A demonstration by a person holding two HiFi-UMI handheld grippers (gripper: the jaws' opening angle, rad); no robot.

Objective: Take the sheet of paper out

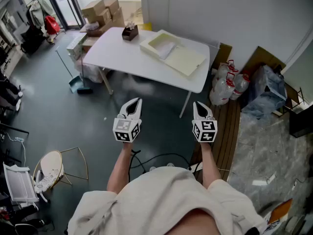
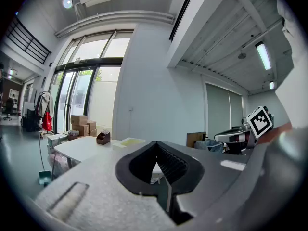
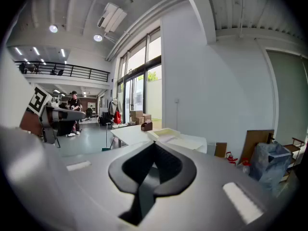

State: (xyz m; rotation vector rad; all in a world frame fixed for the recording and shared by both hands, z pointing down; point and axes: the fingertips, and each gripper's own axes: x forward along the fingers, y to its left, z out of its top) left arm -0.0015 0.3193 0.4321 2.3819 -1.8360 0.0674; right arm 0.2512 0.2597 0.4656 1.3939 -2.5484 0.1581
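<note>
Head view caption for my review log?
Left claw and right claw, both shut, held short of the white table bearing an open box.

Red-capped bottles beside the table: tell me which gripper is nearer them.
Right. The right gripper sits down-left of the bottles in the head view; the left gripper is farther left.

The person wears a pale beige short-sleeved shirt (image 1: 164, 195); the left gripper (image 1: 137, 101) and right gripper (image 1: 196, 104) are light grey, each bearing a black-and-white marker cube (image 1: 127, 129).
</note>
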